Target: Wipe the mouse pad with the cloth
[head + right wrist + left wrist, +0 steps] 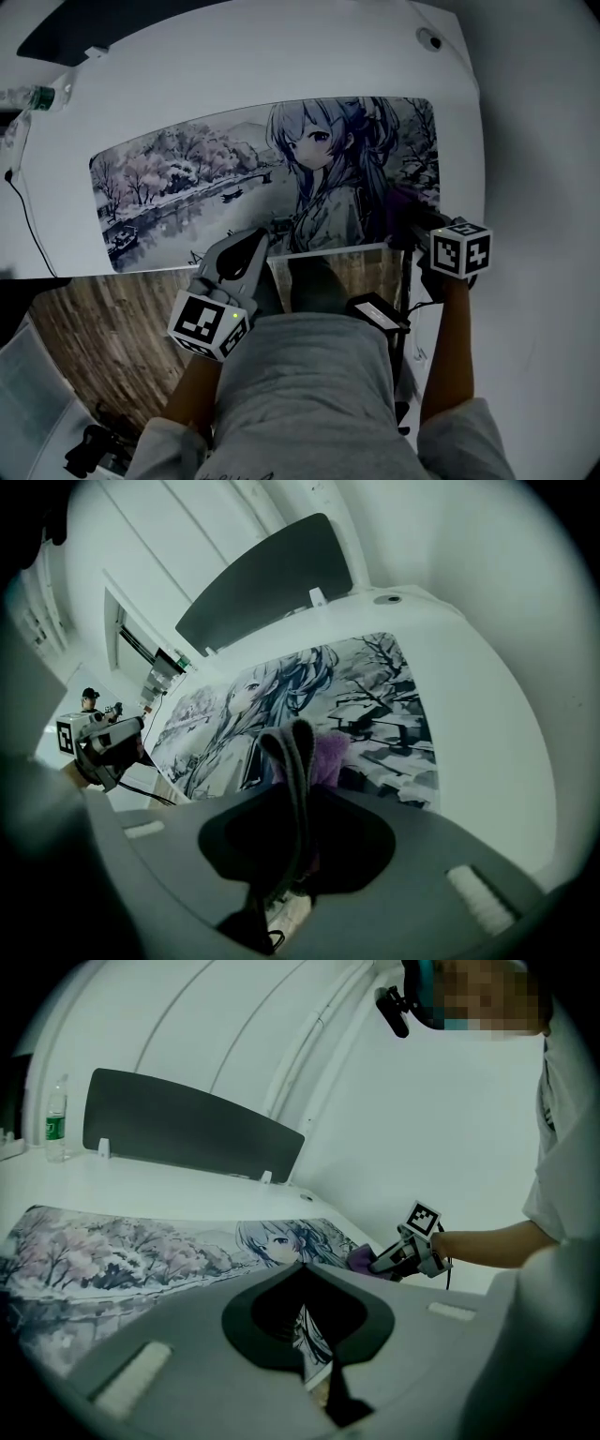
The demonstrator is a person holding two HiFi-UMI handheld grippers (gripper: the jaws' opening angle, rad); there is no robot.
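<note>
A long mouse pad (187, 178) printed with an anime girl and a snowy lake lies on the white desk (281, 66). My right gripper (412, 225) is at the pad's near right corner, shut on a purple cloth (401, 202) that rests on the pad. In the right gripper view the fingertips (291, 738) press together with the cloth (330, 757) bunched just beyond them on the pad (375, 696). My left gripper (255, 239) hovers at the pad's front edge near the middle, shut and empty. The left gripper view shows the pad (122, 1251) and the right gripper (389, 1262) holding the cloth (360, 1258).
A water bottle (37, 97) stands at the desk's far left corner. A dark partition panel (187, 1129) runs along the back edge. A black cable (23, 206) hangs off the left side. A cable grommet (429, 40) sits at the far right. Wooden floor (103, 337) lies below.
</note>
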